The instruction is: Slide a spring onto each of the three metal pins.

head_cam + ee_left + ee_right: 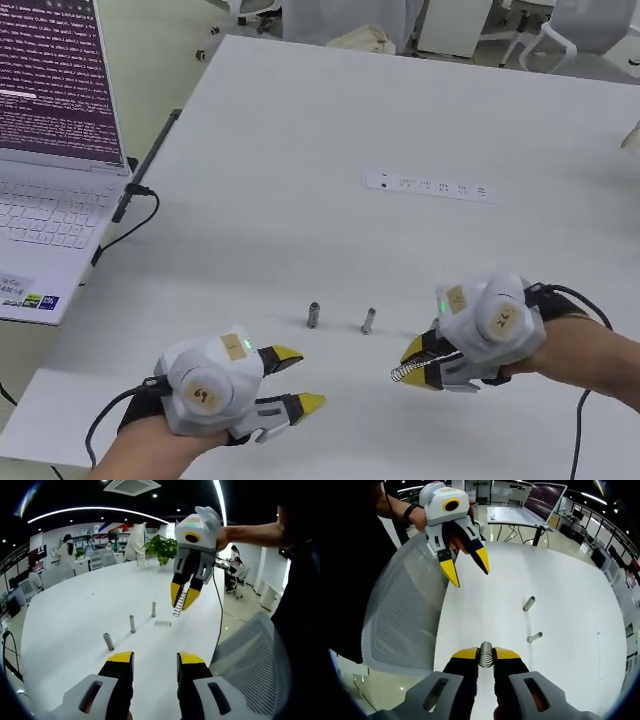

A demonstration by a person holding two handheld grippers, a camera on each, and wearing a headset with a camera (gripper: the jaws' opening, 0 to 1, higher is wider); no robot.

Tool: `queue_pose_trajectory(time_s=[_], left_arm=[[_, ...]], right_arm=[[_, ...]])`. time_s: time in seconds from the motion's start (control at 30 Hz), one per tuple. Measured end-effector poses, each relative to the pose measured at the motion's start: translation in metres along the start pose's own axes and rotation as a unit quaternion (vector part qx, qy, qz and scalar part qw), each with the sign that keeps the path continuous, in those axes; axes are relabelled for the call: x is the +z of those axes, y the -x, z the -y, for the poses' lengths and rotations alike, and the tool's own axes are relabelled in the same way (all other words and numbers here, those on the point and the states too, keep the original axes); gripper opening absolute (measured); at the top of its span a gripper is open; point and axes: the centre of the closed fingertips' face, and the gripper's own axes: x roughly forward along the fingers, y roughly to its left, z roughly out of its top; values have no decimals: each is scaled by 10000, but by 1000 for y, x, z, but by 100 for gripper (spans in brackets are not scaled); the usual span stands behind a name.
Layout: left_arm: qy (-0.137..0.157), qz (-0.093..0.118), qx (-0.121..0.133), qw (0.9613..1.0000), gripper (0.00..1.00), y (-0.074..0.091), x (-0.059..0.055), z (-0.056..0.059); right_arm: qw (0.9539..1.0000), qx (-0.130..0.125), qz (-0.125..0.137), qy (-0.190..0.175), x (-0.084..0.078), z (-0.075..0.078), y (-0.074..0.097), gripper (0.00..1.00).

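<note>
While the right gripper point(418, 364) at lower right clamps a spring point(405, 371), the left gripper point(297, 378) — jaws apart — hovers at lower left.

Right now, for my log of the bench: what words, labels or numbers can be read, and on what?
Nothing here reads legibly.
On the silver laptop's purple screen: pale lines of text, too small to read.
On the small stickers on its palm rest: print too blurred.
On the flat white strip: dark marks, too small.

Bright, even overhead light, soft shadows, sharp ctr, fisheye-warped edges.
</note>
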Motion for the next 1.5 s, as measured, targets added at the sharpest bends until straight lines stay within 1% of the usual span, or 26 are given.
queue_pose_trajectory(time_s=[0.03, 0.07, 0.27, 0.53, 0.67, 0.83, 1.13, 1.23, 1.5], left_arm=[[9, -1, 12, 10000, 29, 1, -1, -1], [58, -8, 44, 10000, 30, 4, -3, -4], [181, -12, 241, 9995, 35, 15, -10, -16], [333, 25, 478, 9983, 41, 29, -15, -30], [382, 24, 554, 9977, 45, 33, -17, -33], [459, 18, 640, 9969, 48, 39, -22, -37], [586, 12, 765, 9953, 49, 48, -29, -41], [621, 0, 792, 9949, 49, 50, -31, -42], [690, -5, 892, 9936, 50, 58, -36, -44]], right_arm=[[10000, -8, -5, 1, 0, 1, 0, 8], [10000, -51, -29, -22, 0, 6, -1, 8], [9998, -133, -140, -35, -2, 22, -2, 8], [9994, -187, -293, 17, -2, 41, -8, 8], [9991, -253, -352, 23, -1, 52, -10, 8], [9986, -291, -427, 103, 1, 64, -14, 8], [9981, -261, -542, 156, 1, 76, -21, 8], [9974, -262, -628, 219, -2, 80, -23, 8], [9970, -245, -684, 253, 0, 91, -29, 8]])
